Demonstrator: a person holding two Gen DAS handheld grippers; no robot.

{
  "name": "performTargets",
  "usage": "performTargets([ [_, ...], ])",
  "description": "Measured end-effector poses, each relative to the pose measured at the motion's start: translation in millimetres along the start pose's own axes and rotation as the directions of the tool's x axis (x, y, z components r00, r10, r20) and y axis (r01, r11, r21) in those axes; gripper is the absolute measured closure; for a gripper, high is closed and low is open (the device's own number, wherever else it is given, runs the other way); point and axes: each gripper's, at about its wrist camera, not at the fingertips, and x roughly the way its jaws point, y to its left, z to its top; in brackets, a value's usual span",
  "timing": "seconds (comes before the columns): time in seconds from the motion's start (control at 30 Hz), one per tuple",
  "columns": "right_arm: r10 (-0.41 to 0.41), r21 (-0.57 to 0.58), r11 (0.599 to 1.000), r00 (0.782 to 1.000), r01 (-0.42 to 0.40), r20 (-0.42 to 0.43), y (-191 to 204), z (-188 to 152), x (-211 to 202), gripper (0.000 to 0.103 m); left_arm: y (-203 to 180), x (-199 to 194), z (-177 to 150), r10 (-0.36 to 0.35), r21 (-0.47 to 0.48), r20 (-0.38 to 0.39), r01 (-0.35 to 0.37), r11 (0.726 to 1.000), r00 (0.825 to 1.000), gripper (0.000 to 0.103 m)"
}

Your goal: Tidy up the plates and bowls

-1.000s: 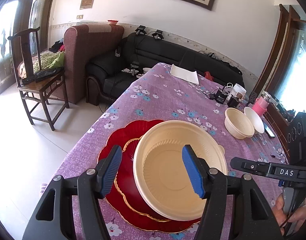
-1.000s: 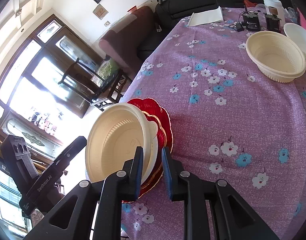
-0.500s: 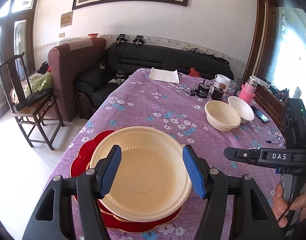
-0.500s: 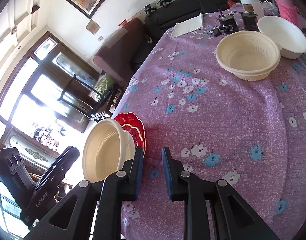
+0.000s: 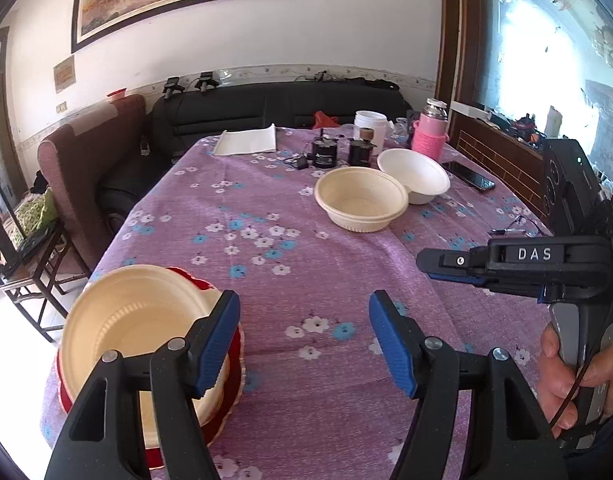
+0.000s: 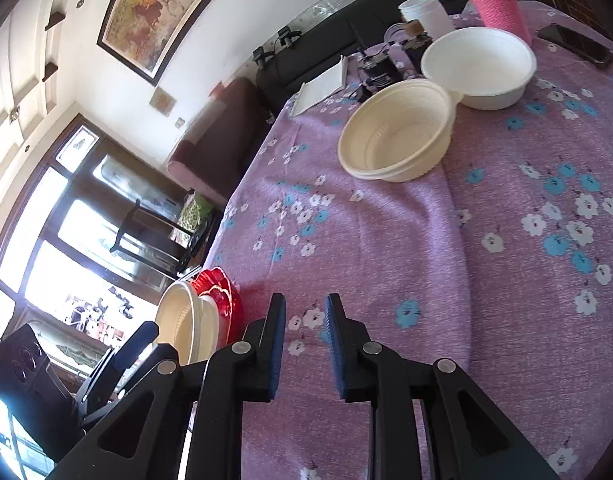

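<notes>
A cream bowl (image 5: 134,320) sits on stacked red plates (image 5: 234,364) at the table's near left edge; both show in the right wrist view, the bowl (image 6: 186,320) on the plates (image 6: 218,292). A second cream bowl (image 5: 360,204) and a white bowl (image 5: 414,176) stand side by side further back, also in the right wrist view as cream bowl (image 6: 398,136) and white bowl (image 6: 480,66). My left gripper (image 5: 304,332) is open and empty, just right of the near bowl. My right gripper (image 6: 305,316) has its jaws a narrow gap apart and holds nothing, above the cloth.
The table has a purple flowered cloth (image 5: 306,248). At the far end stand a pink flask (image 5: 430,132), a white cup (image 5: 370,124), dark small devices (image 5: 324,152), a phone (image 5: 468,176) and a white folded cloth (image 5: 248,142). A sofa and a wooden chair stand left.
Both grippers swung right and away from the cream bowl on the red plates, toward the far bowls. The bowl stays on the plates. The right gripper's jaws stand slightly wider.
</notes>
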Motion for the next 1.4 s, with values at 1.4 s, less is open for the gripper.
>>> performTargets([
  [1.4, -0.372, 0.279, 0.902, 0.922, 0.330, 0.110, -166.9, 157.9, -22.3, 0.095, -56.3, 141.8, -8.2, -0.225, -0.086, -0.223, 0.211, 0.974, 0.948, 0.035],
])
